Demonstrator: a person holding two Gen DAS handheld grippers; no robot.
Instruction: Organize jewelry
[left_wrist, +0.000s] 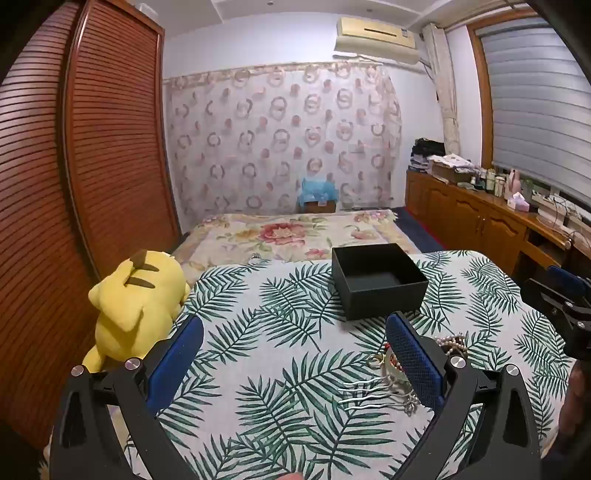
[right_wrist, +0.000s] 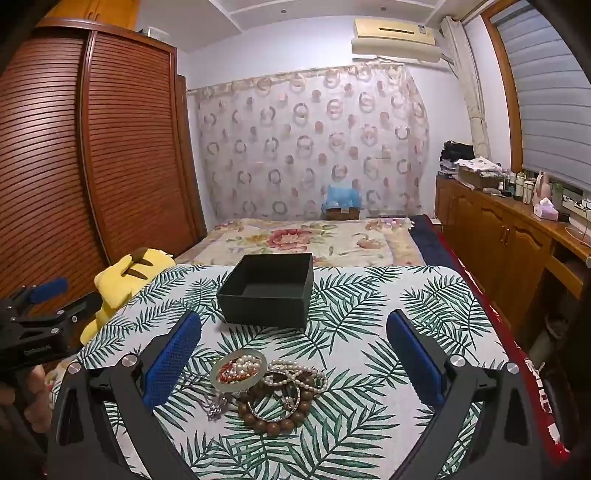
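- Far to my left stands a slatted wardrobe (right_wrist: 92, 147); ahead, past the table, a flowered bed (right_wrist: 306, 238) runs to a ring-patterned curtain (right_wrist: 310, 144).
- High on the right an air conditioner (right_wrist: 397, 37) hangs on the wall; beside it a blind (right_wrist: 546, 92) covers the window above a cluttered wooden sideboard (right_wrist: 509, 229).
- The table (right_wrist: 424, 295) under my grippers wears a cloth printed with green palm fronds.
- A yellow plush (left_wrist: 136, 306) lies at the table's left edge, just left of my left gripper (left_wrist: 295, 358).
- My left gripper hovers over the cloth with its blue pads wide apart and nothing between them; its right finger (left_wrist: 413, 362) partly covers the jewelry.
- A silver comb (left_wrist: 373, 393) lies just inside that right finger.
- A black box (right_wrist: 269, 295), open-topped, sits ahead of both grippers, between my right gripper's fingertips and beyond them; its inside looks bare.
- The jewelry pile (right_wrist: 269, 387) lies on the cloth between my right gripper's fingers, nearer the left one: a pale bangle (right_wrist: 238, 371) ringing pearls and red beads, a pearl strand (right_wrist: 303, 373), brown wooden beads (right_wrist: 273, 421), a metal bangle (right_wrist: 273, 406), a small silver piece (right_wrist: 216, 406).
- My right gripper (right_wrist: 295, 358) is spread wide too, gripping nothing, held low over the pile.
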